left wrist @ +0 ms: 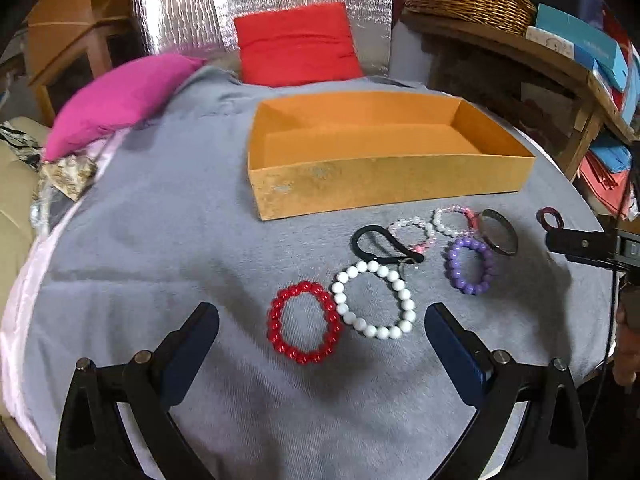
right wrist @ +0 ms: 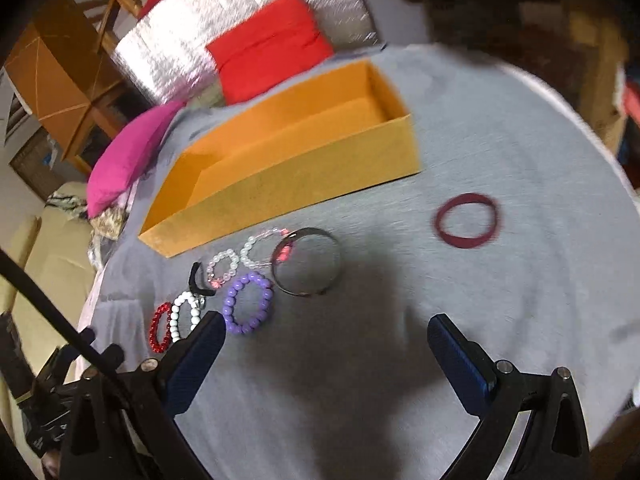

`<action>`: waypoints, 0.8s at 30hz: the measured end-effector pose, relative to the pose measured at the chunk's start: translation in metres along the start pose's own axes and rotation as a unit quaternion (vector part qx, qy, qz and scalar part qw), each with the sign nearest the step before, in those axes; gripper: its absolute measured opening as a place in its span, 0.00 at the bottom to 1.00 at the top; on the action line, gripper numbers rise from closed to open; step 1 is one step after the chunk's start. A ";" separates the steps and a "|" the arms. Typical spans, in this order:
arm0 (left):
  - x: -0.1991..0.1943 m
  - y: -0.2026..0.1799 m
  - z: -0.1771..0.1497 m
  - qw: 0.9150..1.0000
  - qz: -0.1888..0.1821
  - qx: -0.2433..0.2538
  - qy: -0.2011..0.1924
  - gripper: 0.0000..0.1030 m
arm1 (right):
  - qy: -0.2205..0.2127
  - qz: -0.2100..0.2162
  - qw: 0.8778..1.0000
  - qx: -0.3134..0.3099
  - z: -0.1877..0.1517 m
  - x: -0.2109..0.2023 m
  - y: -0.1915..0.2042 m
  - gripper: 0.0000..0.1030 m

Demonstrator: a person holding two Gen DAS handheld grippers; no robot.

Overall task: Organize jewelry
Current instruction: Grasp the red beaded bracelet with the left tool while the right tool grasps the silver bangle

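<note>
Left wrist view: your left fingers (left wrist: 322, 330) are spread above the red bracelet (left wrist: 304, 322); your right fingers (right wrist: 326, 338) are spread too. Beyond the bracelets, the orange box (left wrist: 384, 180) lies long axis left-right on the desk (left wrist: 160, 240).

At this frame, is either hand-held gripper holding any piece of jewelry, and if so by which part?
Nothing is held. The left hand-held gripper is open above the red bead bracelet; the right hand-held gripper is open over bare cloth.
</note>
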State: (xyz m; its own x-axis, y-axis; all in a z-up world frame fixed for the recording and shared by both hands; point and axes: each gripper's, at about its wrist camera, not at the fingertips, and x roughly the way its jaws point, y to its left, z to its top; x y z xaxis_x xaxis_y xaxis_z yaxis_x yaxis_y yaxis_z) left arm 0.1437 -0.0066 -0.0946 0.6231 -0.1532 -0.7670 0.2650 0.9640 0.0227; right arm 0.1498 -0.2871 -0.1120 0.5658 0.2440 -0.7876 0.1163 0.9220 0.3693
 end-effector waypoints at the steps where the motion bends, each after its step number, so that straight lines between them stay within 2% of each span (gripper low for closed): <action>1: 0.005 0.005 -0.002 1.000 -0.004 -0.003 0.001 0.99 | 0.006 0.000 1.000 -0.004 0.003 0.009 0.002 0.99; 3: 0.015 0.016 -0.008 1.000 -0.007 -0.007 0.012 0.99 | 0.019 0.001 1.000 -0.013 0.009 0.024 0.007 0.99; 5: 0.025 0.029 -0.013 0.999 0.008 -0.017 0.040 0.99 | 0.031 -0.003 0.999 -0.019 0.011 0.034 0.010 0.99; 8: 0.023 0.038 -0.011 0.999 -0.011 -0.023 0.036 0.99 | 0.045 -0.017 0.998 -0.035 0.014 0.048 0.011 0.99; 12: 0.027 0.043 -0.013 0.999 -0.013 -0.015 0.047 0.99 | 0.049 -0.019 0.998 -0.043 0.019 0.058 0.015 0.95; 19: 0.041 0.032 -0.016 0.996 -0.044 0.006 0.074 0.98 | 0.036 -0.041 0.996 -0.071 0.022 0.064 0.023 0.77; 20: 0.045 0.030 -0.017 0.996 -0.045 0.007 0.082 0.97 | 0.034 -0.044 0.996 -0.075 0.022 0.064 0.023 0.75; 23: 0.053 0.029 -0.017 0.994 -0.045 0.010 0.099 0.84 | 0.026 -0.047 0.995 -0.086 0.021 0.063 0.027 0.70; 24: 0.054 0.029 -0.018 0.994 -0.043 0.010 0.098 0.84 | 0.022 -0.050 0.994 -0.090 0.020 0.062 0.027 0.66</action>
State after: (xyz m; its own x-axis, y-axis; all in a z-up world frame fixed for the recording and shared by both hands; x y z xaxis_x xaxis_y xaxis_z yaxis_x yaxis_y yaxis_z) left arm 0.1721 0.0170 -0.1471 0.4429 -0.1871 -0.8769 0.3273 0.9442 -0.0362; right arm 0.2047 -0.2528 -0.1411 0.5218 0.1582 -0.8383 0.0200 0.9801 0.1974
